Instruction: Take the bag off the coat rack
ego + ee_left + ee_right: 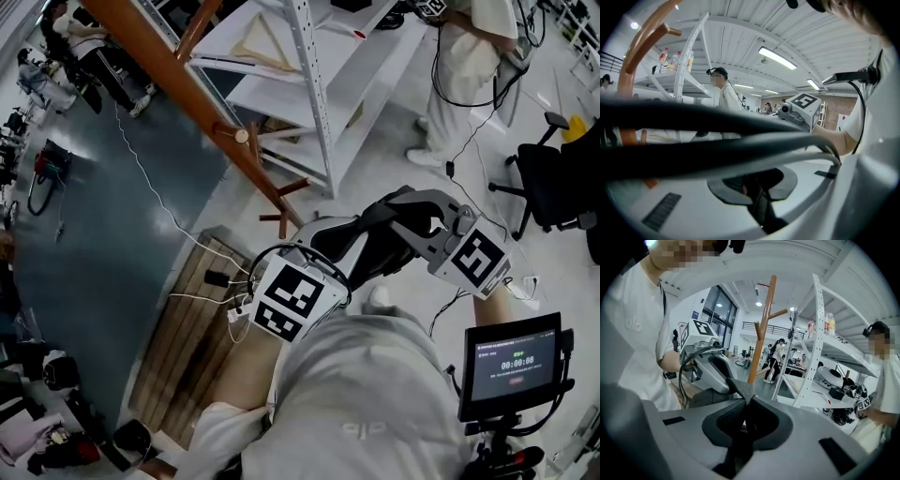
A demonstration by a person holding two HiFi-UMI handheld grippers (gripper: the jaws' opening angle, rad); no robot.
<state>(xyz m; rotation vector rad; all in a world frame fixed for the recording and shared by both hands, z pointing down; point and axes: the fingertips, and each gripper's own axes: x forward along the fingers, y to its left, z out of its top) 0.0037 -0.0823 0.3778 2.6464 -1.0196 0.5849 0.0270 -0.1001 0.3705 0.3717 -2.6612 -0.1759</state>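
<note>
Bag (377, 246) clear of rack (173, 66).
I've got left gripper (757, 193) and right gripper (742, 422) both clamped on its dark fabric.

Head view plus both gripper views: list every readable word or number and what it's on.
"00:00:08": timer on the screen; last digit not certain.
"alo": logo on the white shirt.
Other small lines on that screen: too small to read.
Bottle labels: too blurred to read.
</note>
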